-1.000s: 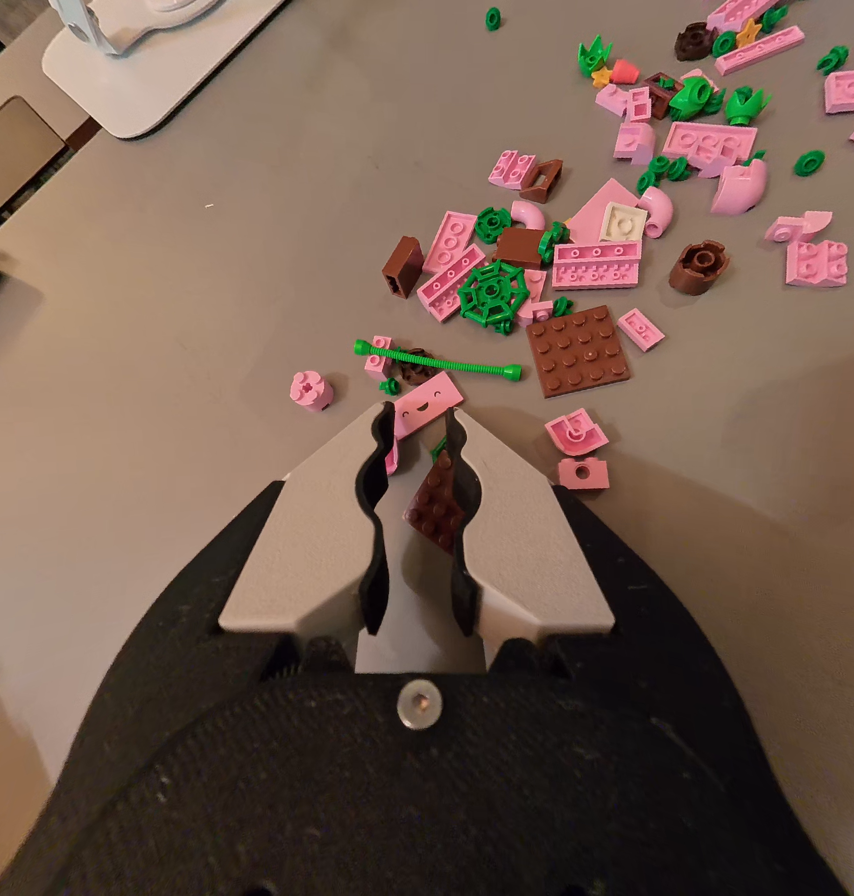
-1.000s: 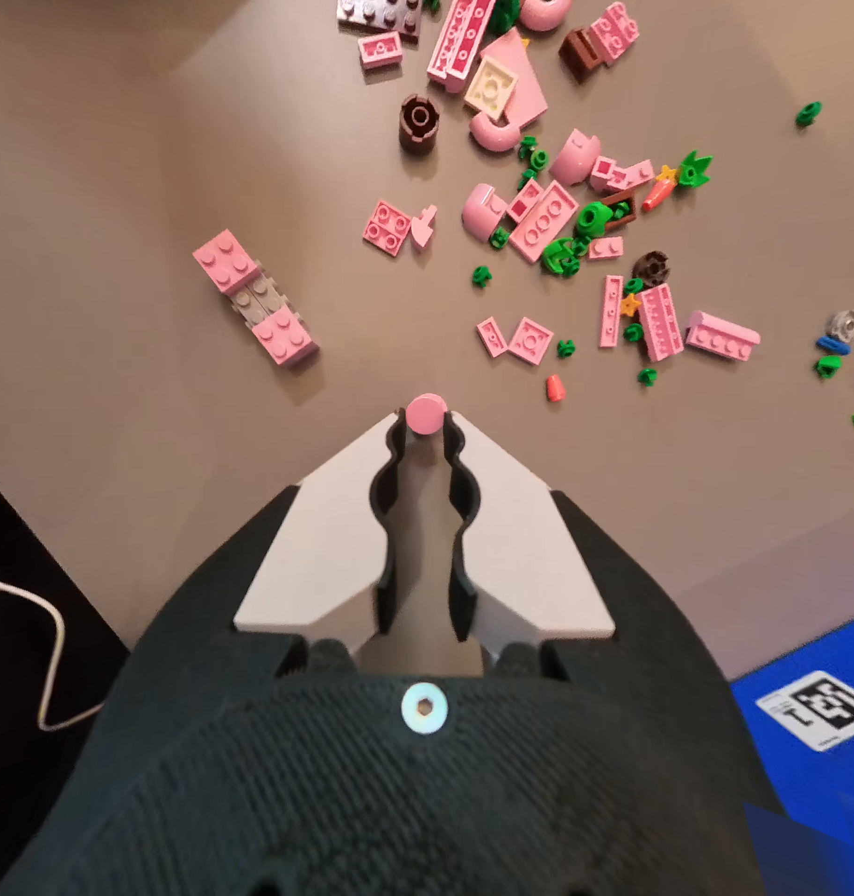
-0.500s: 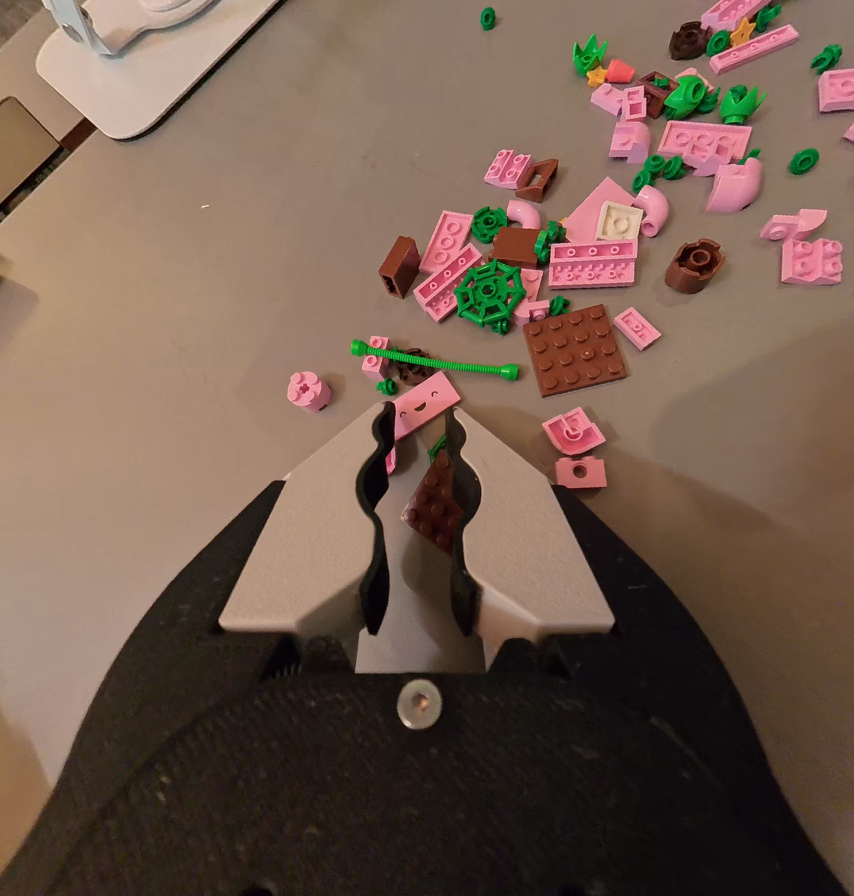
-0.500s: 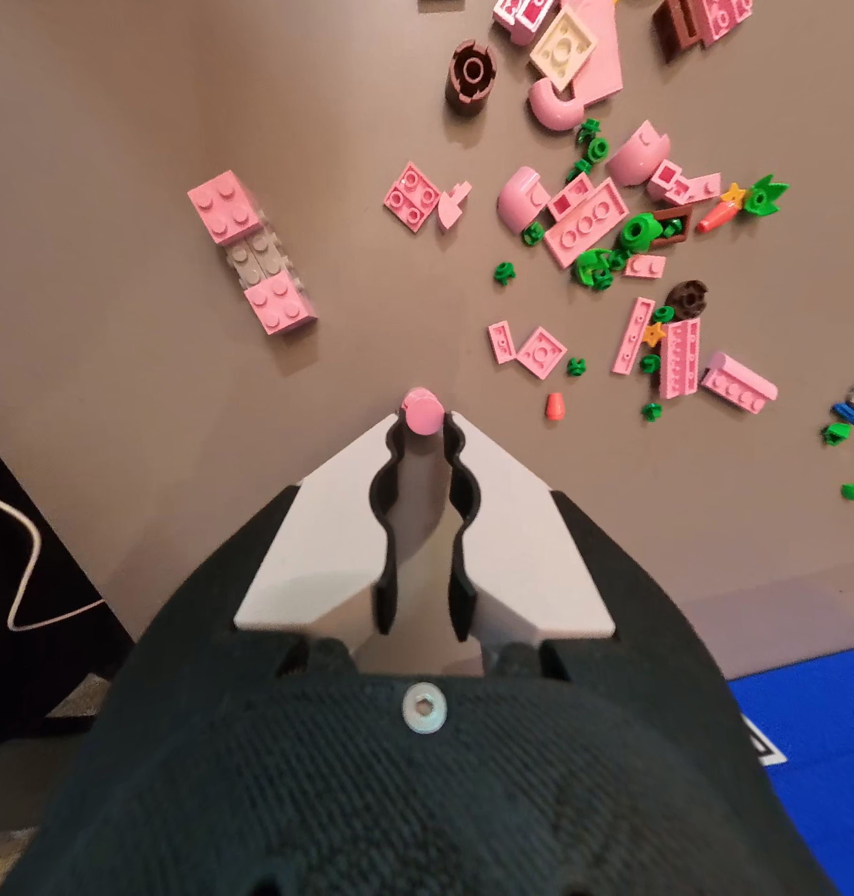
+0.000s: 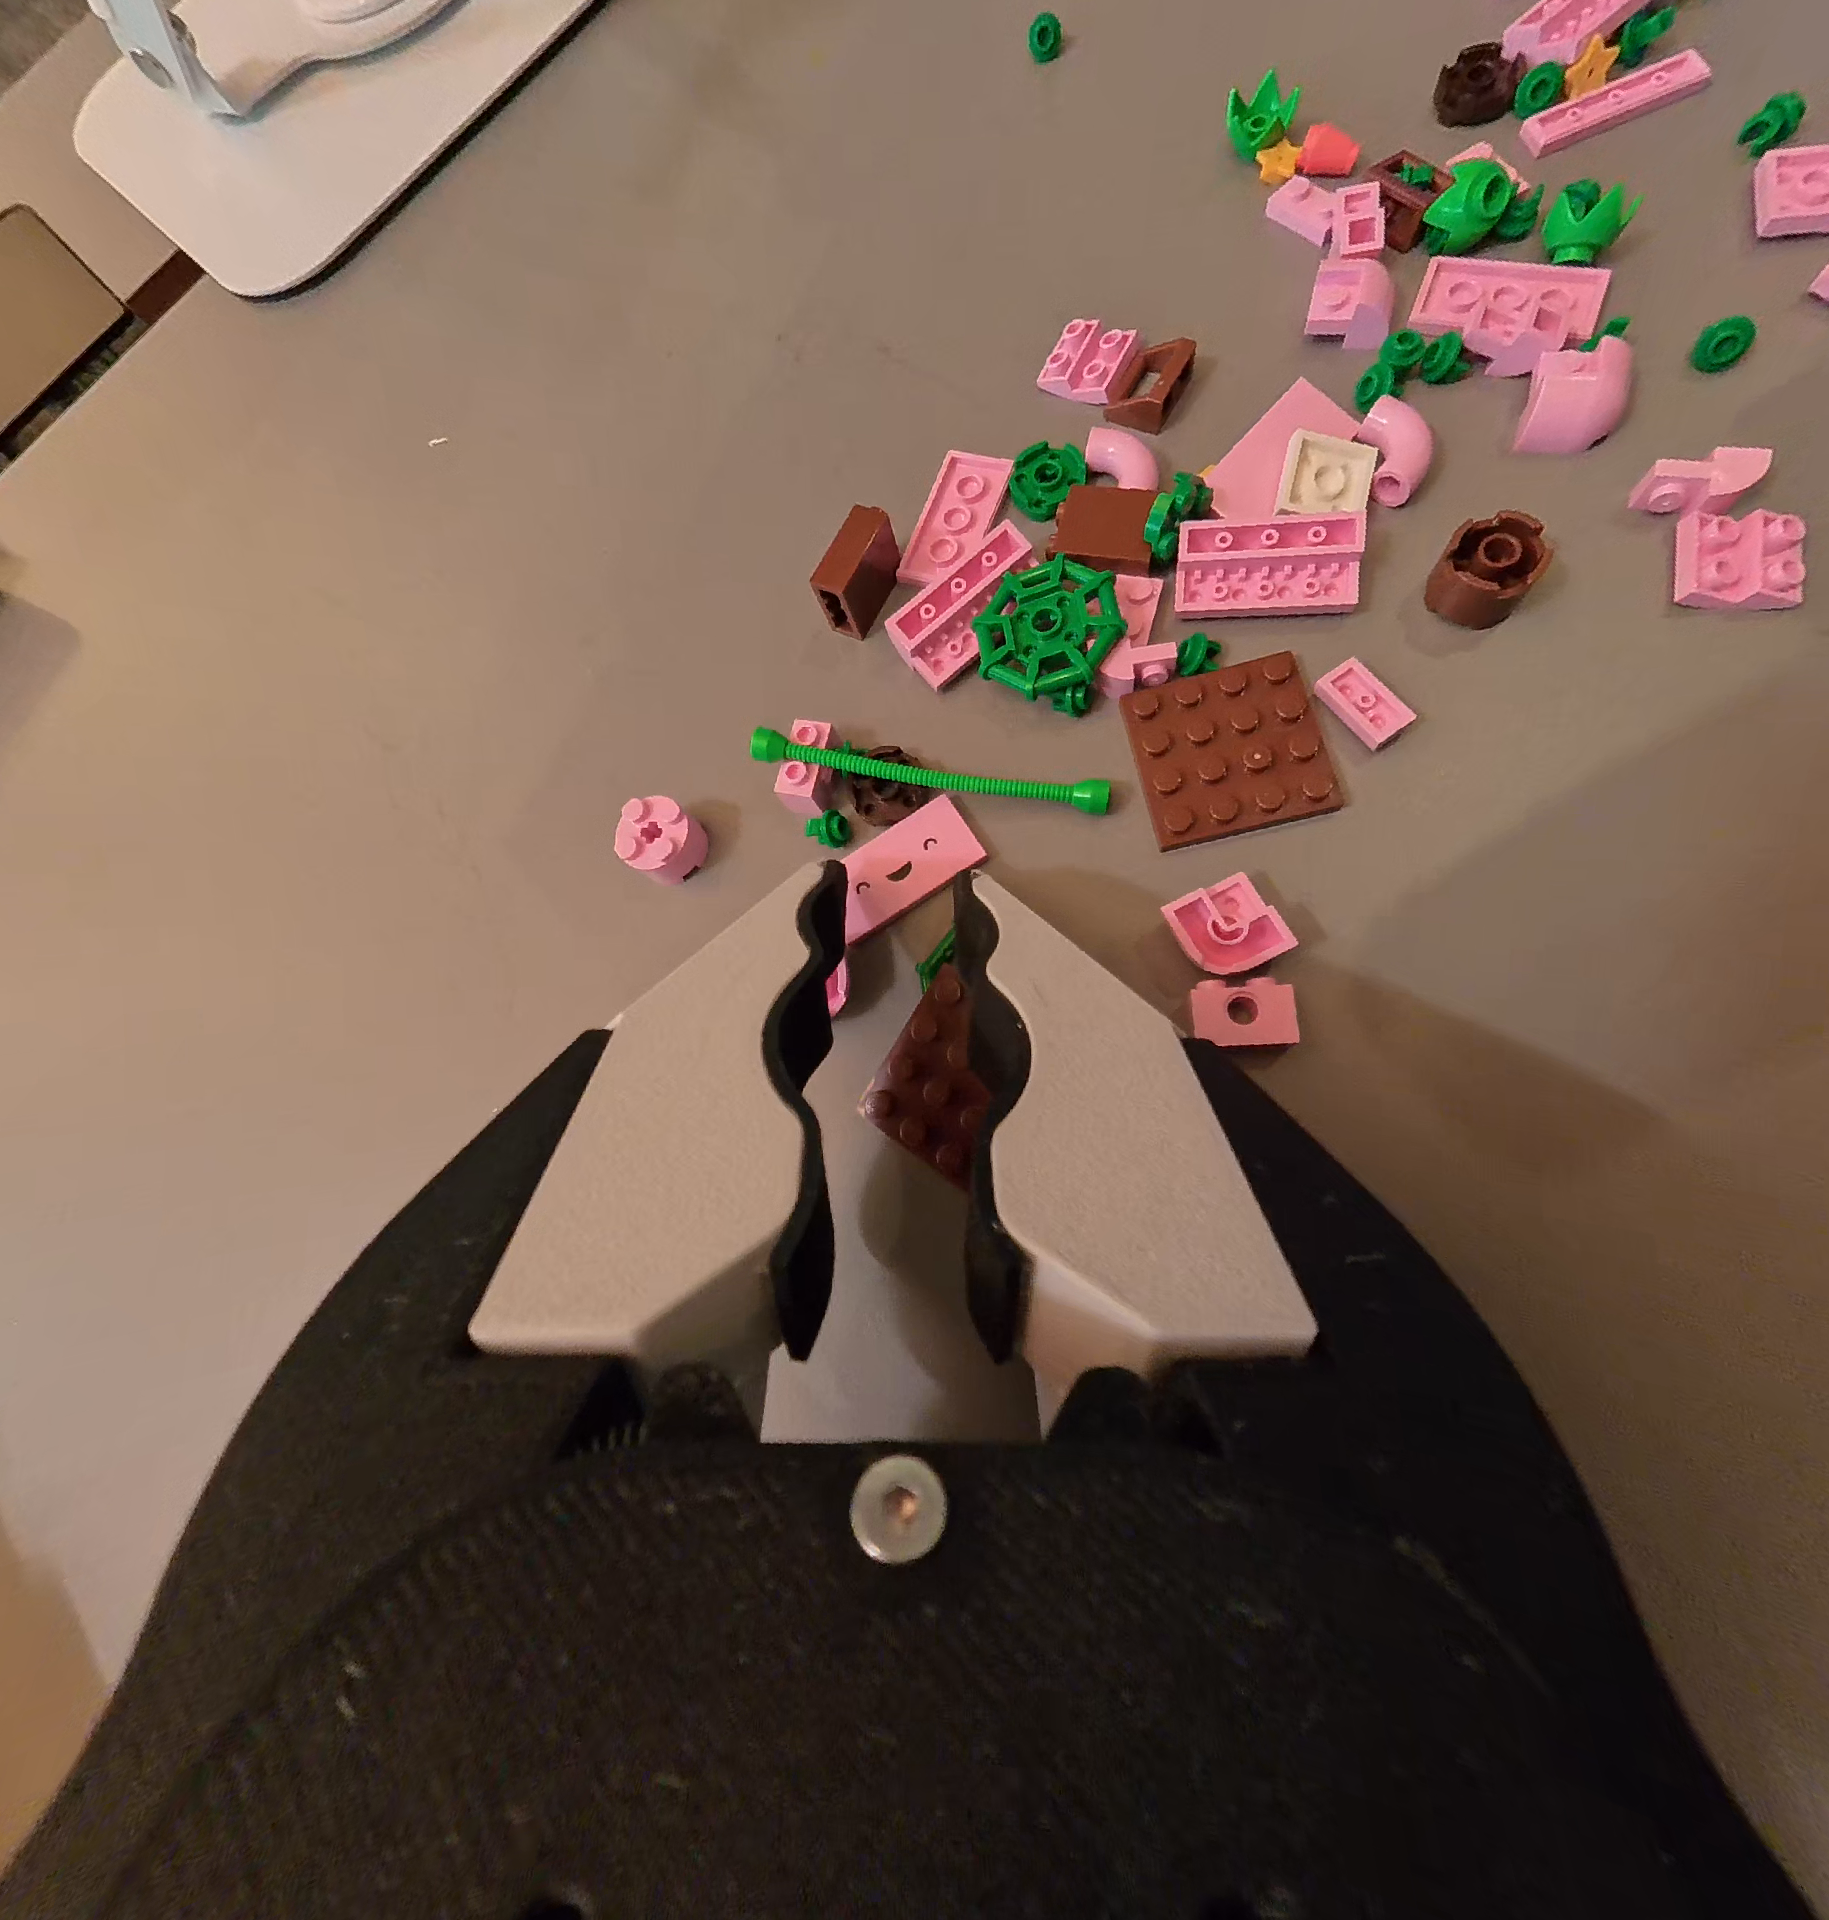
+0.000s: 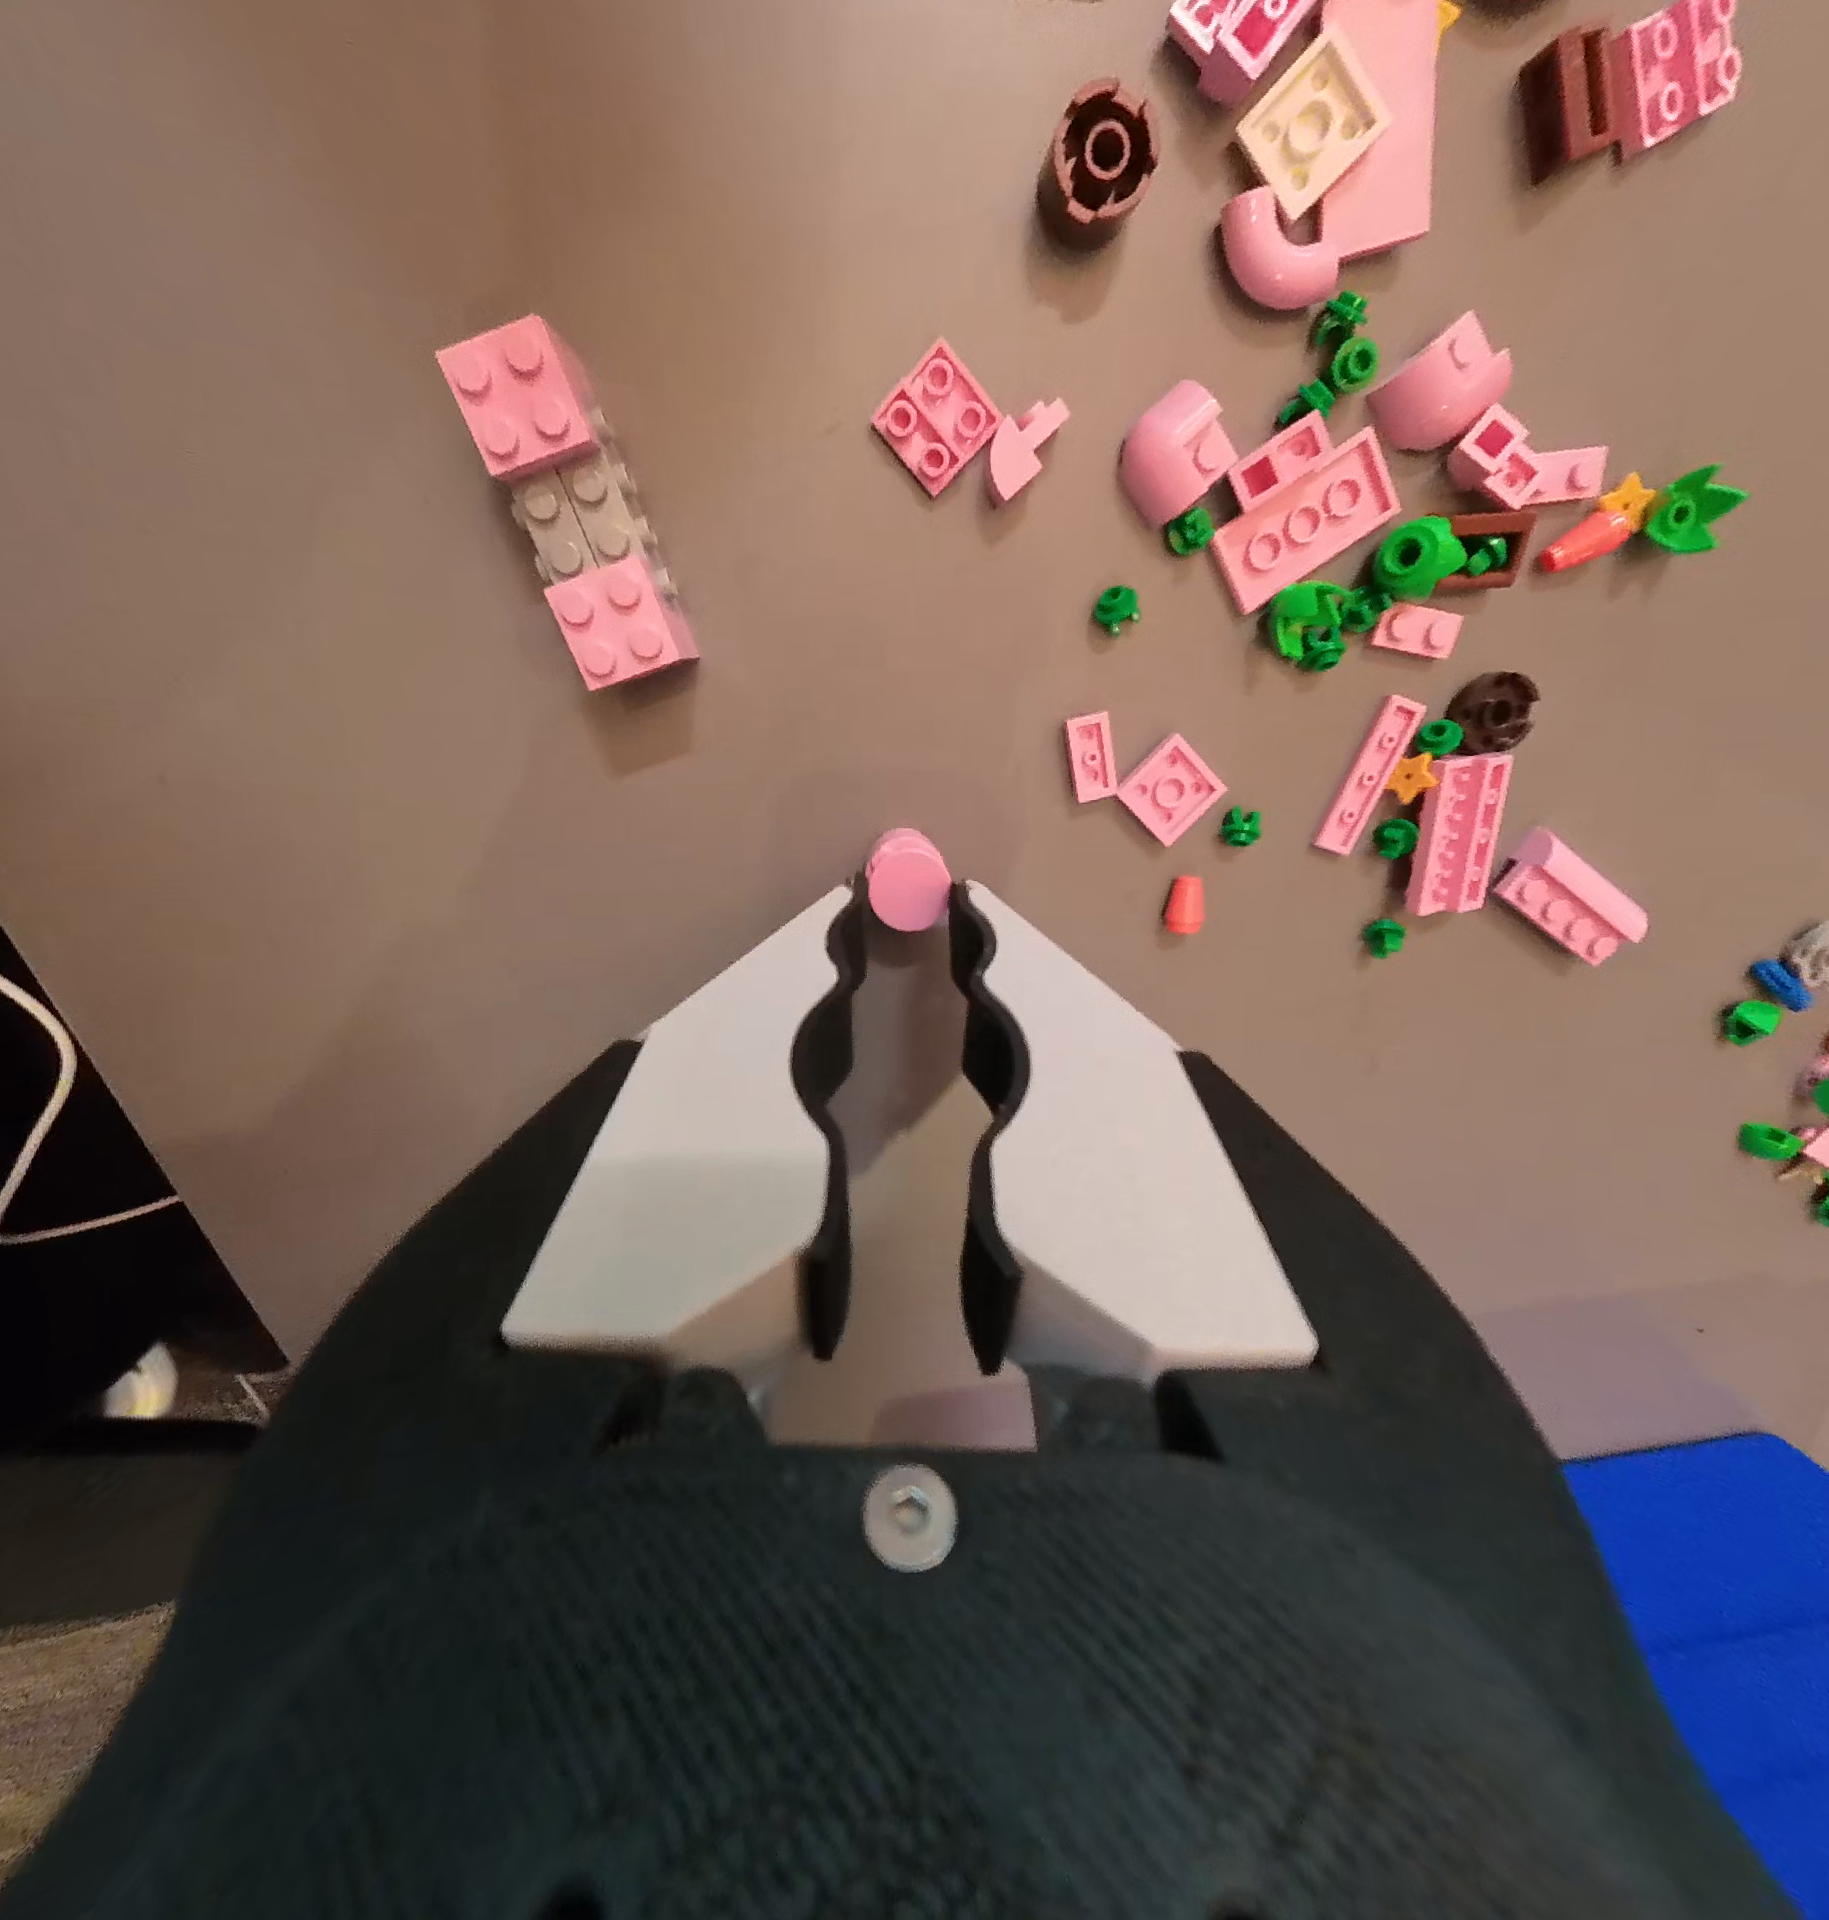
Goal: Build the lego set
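My left gripper hovers low over the grey table with its jaws a little apart and nothing clamped. A pink tile with a smiling face lies just past its tips. A small dark brown plate shows tilted between the fingers, against the right one. My right gripper is shut on a small round pink piece at its tips, above the table. A pink-grey-pink brick assembly lies to its upper left.
Loose pink, green and brown pieces are scattered ahead of both grippers, among them a brown square plate, a green bar and a round pink brick. A white stand base sits far left. A blue mat and a white cable lie by the table edge. One gripper's finger ends stand about 25 centimeters off the other's. Measured from the fingertips, the round pink brick is 4 centimeters or so from the left gripper and 25 centimeters from the right.
My right gripper, still holding the round pink piece, has come closer to the table and turned a little; the pieces look larger. The left gripper has barely moved.
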Motion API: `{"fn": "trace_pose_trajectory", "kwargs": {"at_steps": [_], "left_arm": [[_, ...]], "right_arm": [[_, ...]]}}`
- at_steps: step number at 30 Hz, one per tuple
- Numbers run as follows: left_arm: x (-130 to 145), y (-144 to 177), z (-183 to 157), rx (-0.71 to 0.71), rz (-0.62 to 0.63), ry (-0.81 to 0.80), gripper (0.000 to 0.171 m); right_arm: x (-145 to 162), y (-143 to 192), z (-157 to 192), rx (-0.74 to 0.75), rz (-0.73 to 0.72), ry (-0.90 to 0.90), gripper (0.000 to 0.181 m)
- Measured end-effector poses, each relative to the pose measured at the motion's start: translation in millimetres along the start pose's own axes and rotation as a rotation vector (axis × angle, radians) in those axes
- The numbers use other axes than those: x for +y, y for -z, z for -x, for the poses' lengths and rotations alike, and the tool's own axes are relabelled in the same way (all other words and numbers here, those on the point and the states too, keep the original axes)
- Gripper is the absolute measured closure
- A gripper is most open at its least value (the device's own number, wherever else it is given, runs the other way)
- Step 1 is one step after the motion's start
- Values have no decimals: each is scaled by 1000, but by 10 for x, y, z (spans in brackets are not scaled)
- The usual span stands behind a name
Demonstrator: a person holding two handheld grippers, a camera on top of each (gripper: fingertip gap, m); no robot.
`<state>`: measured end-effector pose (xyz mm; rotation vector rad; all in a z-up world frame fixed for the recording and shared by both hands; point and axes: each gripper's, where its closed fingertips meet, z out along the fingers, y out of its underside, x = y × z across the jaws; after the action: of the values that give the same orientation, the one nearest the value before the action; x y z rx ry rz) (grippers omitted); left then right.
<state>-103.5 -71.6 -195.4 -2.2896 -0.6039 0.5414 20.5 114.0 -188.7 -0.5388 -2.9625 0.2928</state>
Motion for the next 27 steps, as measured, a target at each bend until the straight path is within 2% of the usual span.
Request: {"fn": "trace_pose_trajectory", "kwargs": {"at_steps": [27], "left_arm": [[0, -1, 0, 0, 0, 1, 152]], "right_arm": [[-15, -14, 8, -23, 45, 33, 167]]}}
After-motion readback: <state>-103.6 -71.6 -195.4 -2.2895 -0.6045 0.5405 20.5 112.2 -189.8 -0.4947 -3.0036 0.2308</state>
